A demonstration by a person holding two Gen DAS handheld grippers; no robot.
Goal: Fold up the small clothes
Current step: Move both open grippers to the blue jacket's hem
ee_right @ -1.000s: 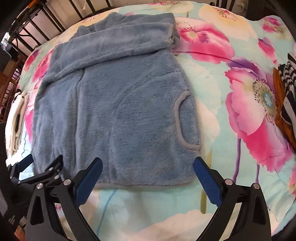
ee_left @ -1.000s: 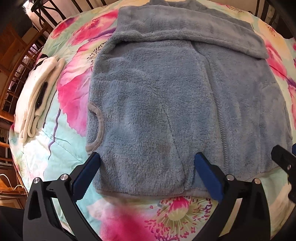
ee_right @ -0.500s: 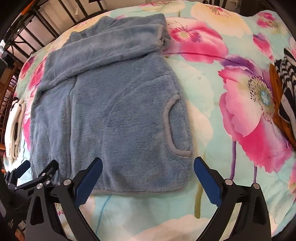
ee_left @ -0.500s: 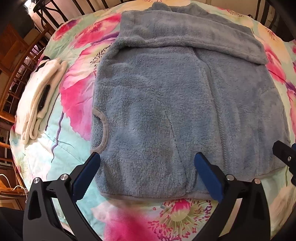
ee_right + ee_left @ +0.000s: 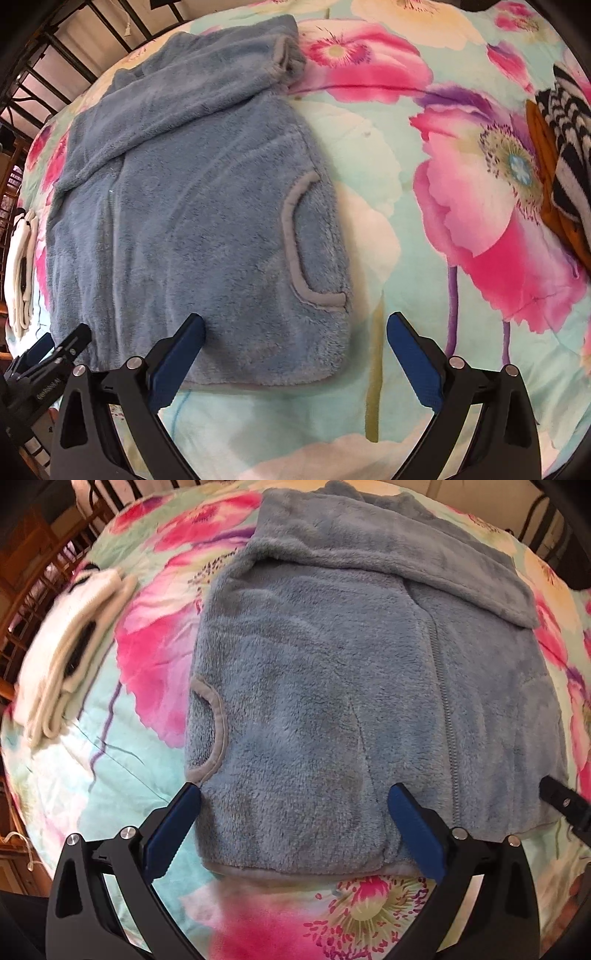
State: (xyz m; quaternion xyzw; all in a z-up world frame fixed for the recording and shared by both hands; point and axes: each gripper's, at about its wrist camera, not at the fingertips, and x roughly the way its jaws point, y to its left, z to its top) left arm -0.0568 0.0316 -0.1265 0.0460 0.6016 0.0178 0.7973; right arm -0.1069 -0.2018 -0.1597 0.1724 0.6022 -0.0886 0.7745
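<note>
A small grey-blue fleece jacket (image 5: pixel 354 686) lies flat on the flowered bedspread, zip up the front, one sleeve folded across its top. It also shows in the right wrist view (image 5: pixel 192 206). My left gripper (image 5: pixel 293 829) is open over the jacket's near hem, left of the zip, its fingers straddling the left front panel. My right gripper (image 5: pixel 295 350) is open over the jacket's near right corner, beside the grey-trimmed pocket (image 5: pixel 299 251). Neither holds anything. The right gripper's tip shows at the left view's right edge (image 5: pixel 561 801).
A folded cream garment (image 5: pixel 70 650) lies to the jacket's left near the bed edge. A striped black-and-white and orange garment (image 5: pixel 565 147) lies at the far right. Dark metal bed rails (image 5: pixel 55 66) and wooden chairs (image 5: pixel 33 572) stand beyond the bed.
Both grippers have drawn a little closer to the jacket's near hem and shifted right relative to it. The jacket has not moved. Both stay open.
</note>
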